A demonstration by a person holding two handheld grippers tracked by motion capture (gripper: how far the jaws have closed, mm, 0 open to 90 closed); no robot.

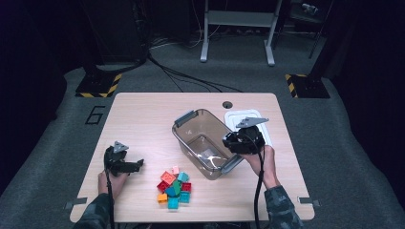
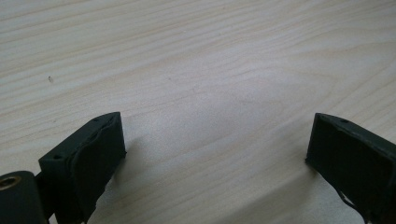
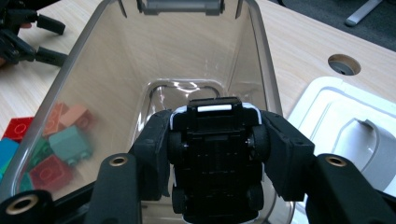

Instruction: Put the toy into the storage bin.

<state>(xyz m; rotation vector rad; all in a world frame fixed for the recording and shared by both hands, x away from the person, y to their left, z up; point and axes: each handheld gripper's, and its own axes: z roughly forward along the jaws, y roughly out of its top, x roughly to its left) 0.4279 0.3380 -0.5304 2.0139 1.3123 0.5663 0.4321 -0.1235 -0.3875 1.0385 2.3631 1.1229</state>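
Over clear bin (image 3: 261, 56), toy car (image 3: 215, 154) clamped, bricks (image 1: 175, 186) beside, lid (image 1: 239, 117) behind.

Toy car (image 3: 215, 154): small, black underside with a white body edge showing at its front and corners; four black wheels visible. Pose: belly toward the right gripper view's camera, nose pointing up the frame. Position: centre to lower centre of the right gripper view, clamped at both flanks between the black jaws, suspended above the open mouth of the bin.

Bin (image 1: 191, 125): clear, smoke-tinted plastic, rectangular, rounded corners, grey latch handle at each short end. State: lid off, upright, interior bare. Position: centre of the high view, set diagonally on the worktop, one short end toward upper left.
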